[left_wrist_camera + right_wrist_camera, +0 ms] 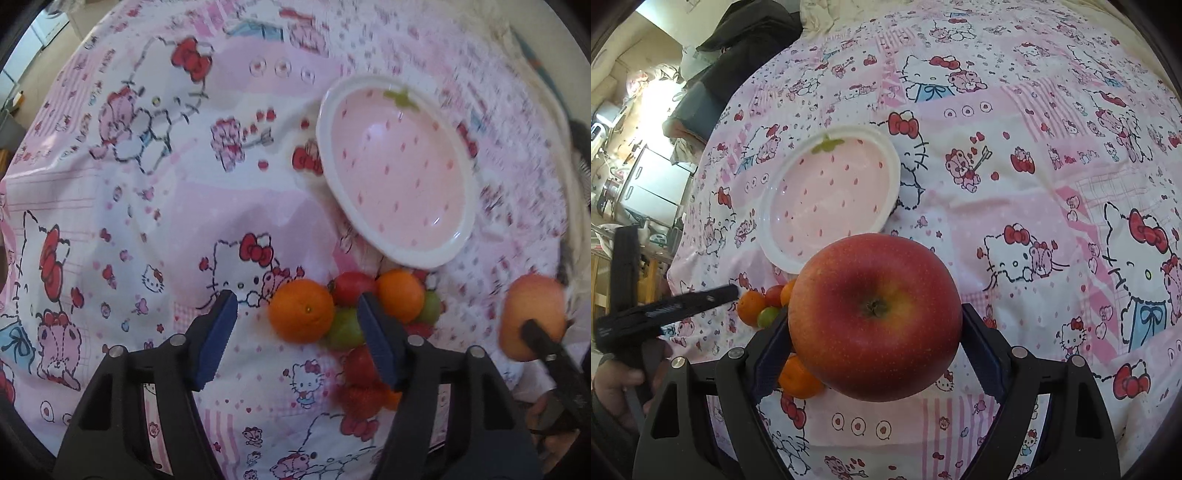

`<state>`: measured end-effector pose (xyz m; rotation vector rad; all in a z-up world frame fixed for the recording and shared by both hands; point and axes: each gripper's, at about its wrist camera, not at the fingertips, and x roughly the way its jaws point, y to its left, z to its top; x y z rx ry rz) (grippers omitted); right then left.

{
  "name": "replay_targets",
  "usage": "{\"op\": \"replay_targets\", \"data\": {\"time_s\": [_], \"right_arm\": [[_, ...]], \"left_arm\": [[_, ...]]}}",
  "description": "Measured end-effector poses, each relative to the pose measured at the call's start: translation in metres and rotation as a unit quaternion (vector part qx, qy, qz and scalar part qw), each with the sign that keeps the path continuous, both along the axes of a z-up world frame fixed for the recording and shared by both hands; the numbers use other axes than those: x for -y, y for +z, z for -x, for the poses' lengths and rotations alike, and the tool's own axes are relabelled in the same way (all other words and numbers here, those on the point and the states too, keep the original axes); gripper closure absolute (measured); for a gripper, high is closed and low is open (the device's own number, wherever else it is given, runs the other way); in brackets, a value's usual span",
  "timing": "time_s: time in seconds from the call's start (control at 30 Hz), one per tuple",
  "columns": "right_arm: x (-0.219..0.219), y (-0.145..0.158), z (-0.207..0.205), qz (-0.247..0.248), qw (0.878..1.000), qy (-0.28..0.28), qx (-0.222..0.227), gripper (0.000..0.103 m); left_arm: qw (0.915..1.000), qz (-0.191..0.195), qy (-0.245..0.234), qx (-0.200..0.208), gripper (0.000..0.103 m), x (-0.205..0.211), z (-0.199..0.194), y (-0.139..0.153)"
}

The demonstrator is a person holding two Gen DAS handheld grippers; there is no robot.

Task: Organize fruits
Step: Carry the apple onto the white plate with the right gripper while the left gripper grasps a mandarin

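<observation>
Apple (pixel 875 317), large, firm, smooth-skinned and likely heavy: right tongs (pixel 873 332) are clamping it across its widest girth above the bench (pixel 1015 192), near the bowl (pixel 890 162), while left tongs (pixel 295 332) are hovering half-open, empty, over the mandarin (pixel 301 310).

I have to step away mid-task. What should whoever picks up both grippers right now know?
Right gripper: shut on the big red apple, held above the cartoon-print pink tablecloth.
Left gripper: open, holding nothing, over the pile of small orange, red and green fruits.
Pink strawberry-pattern bowl with white rim: empty, beyond the pile.
Done: apple picked up.
Left: put the apple and, probably, the small fruits in the bowl.
</observation>
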<state>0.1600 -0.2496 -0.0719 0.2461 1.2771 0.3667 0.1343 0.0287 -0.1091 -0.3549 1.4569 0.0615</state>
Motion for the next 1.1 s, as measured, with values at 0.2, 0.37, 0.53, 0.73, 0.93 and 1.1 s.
{"op": "replay_targets", "data": {"time_s": [0.2,0.37,0.53,0.73,0.93,1.1], "right_arm": [[0.002,0.006,0.0,-0.002,1.0,-0.002,0.01,0.016],[0.001,0.005,0.001,-0.001,1.0,0.0,0.009,0.016],[0.004,0.007,0.002,-0.004,1.0,-0.007,0.011,0.016],[-0.002,0.011,-0.006,-0.007,1.0,0.005,0.015,0.016],[-0.014,0.015,-0.039,-0.004,1.0,0.013,0.02,0.016],[-0.026,0.006,-0.07,-0.009,0.999,0.025,0.018,0.016]], "left_arm": [[0.9996,-0.004,0.002,-0.028,0.054,0.004,-0.001,-0.018],[0.9994,0.009,0.004,-0.032,0.066,0.006,-0.001,-0.02],[0.9998,0.005,-0.003,-0.018,0.067,0.005,-0.003,-0.005],[0.9986,-0.009,-0.037,0.036,0.067,-0.001,-0.019,0.035],[0.995,-0.03,-0.076,0.057,0.067,0.009,-0.051,0.045],[0.9946,-0.019,-0.081,0.062,0.067,0.012,-0.084,0.035]]}}
